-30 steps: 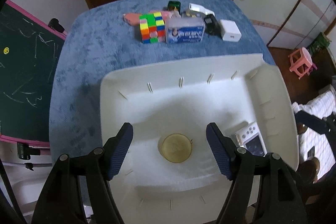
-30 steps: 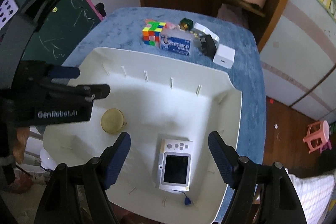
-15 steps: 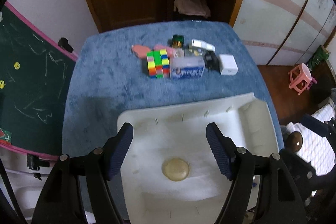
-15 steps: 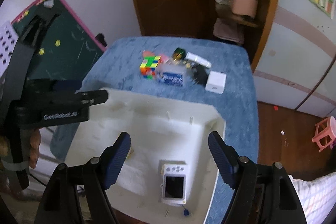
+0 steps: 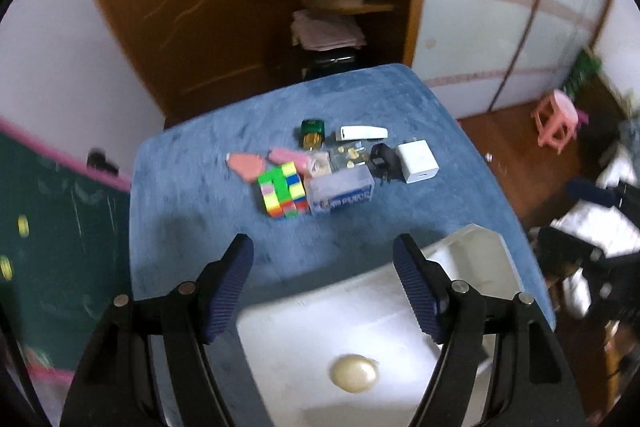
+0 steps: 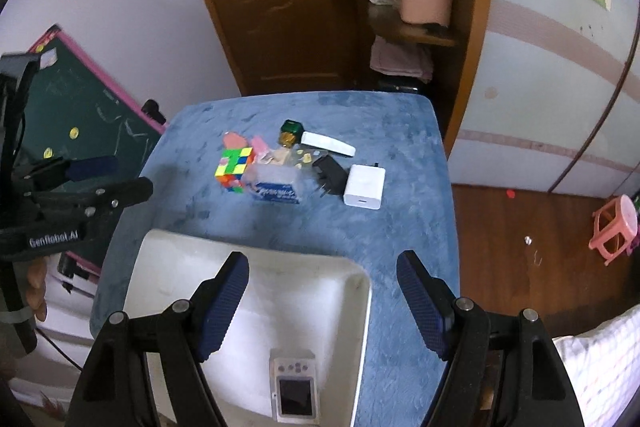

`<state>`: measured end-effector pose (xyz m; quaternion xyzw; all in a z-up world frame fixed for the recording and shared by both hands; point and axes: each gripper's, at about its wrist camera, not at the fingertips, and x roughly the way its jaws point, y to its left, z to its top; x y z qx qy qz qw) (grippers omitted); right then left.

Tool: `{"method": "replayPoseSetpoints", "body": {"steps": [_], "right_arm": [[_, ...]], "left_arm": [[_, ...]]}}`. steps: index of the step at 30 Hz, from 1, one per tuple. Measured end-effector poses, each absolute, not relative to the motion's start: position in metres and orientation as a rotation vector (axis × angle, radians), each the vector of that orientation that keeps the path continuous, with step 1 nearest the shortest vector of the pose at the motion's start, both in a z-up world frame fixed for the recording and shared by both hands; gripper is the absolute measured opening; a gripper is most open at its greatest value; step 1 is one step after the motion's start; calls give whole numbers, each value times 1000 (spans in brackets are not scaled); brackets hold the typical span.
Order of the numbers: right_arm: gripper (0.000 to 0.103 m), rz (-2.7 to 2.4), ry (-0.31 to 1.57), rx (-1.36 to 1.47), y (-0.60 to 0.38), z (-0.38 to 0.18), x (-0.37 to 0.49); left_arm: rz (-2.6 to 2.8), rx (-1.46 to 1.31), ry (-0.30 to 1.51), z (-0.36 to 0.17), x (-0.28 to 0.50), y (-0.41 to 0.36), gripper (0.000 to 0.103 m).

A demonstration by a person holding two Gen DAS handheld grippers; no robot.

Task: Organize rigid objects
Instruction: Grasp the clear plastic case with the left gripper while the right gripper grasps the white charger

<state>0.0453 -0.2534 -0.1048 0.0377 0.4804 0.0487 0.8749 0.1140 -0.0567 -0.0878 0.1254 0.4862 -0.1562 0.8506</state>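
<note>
Taking the white tray [image 6: 356, 307] at the near edge of the blue table [image 6: 400, 227] as landmark: the left gripper [image 5: 323, 259] hangs over its far rim, jaws wide apart and empty, a round gold disc [image 5: 354, 373] lying in the tray below. Beyond the tray sit a colour cube [image 6: 234, 169], a blue-and-white box [image 6: 276, 185], a black plug [image 6: 330, 175] and a white charger [image 6: 364, 185]. The right gripper [image 6: 323, 263] is likewise spread, holding nothing, above a small white camera [image 6: 294, 391] resting in the tray.
</note>
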Motion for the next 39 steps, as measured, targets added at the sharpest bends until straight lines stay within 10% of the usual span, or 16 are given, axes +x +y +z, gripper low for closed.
{"method": "replayPoseSetpoints", "body": {"steps": [39], "right_arm": [[77,-195,1434,495,-313,-280,264]], "left_arm": [[-967,827,1150,-223,227,-144,75]]}}
